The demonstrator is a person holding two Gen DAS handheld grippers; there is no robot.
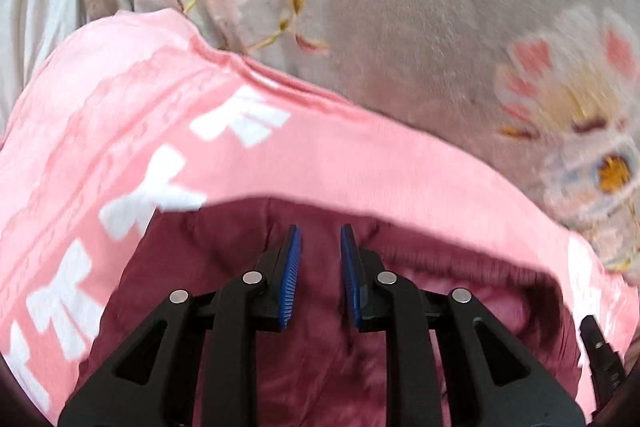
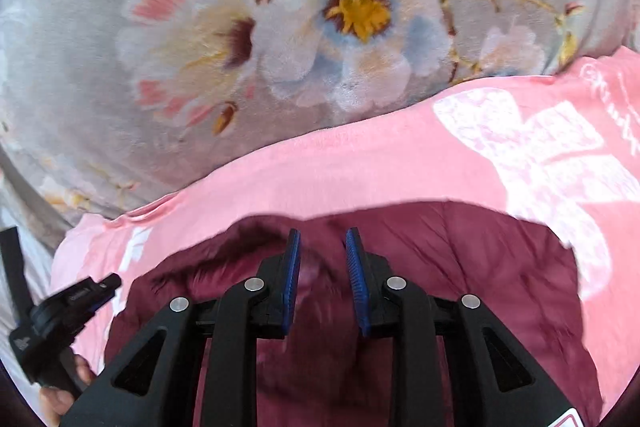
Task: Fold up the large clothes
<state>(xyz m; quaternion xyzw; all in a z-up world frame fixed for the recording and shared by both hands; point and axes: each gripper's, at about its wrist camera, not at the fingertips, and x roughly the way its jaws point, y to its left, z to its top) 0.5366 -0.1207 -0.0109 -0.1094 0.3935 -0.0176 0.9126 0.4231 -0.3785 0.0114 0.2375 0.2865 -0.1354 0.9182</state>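
left wrist view looks down along the left gripper (image 1: pixel 320 239), whose blue-padded fingers (image 1: pixel 291 275) stand a narrow way apart with nothing pinched between the pads; dark shaded cloth shows in the gap but the pads do not press on it. the pink garment (image 1: pixel 328 163) with white block print fills the frame from 9 o'clock round to 4 o'clock, lying on a grey floral blanket (image 1: pixel 420 7) that reads as a bed cover. its near part falls in the grippers' shadow and looks maroon, so i cannot tell whether that is the same cloth shaded or an inner layer.

in the right wrist view the right gripper (image 2: pixel 323 241) shows the same: fingers (image 2: pixel 356 279) narrowly parted, cloth under them, none clamped. the garment spreads from 8 o'clock to 3 o'clock, its far edge lying in a smooth curve against the blanket.

judging progress: the far edge looks doubled and fairly flat, which suggests at least one fold is laid, and both grippers seem clear of the cloth. how many folds remain cannot be told, since neither view shows the whole outline. a small pucker sits on the far edge at about 11 o'clock in the left view and may want smoothing.

around: the other gripper's black body shows at 4 o'clock in the left view and at 8 o'clock in the right view, with the person's hand (image 2: pixel 60 387) under it. the two tools are close, so they could crowd each other. a pale sheet (image 1: pixel 36 19) lies at 10 o'clock. nothing else rests on the garment.
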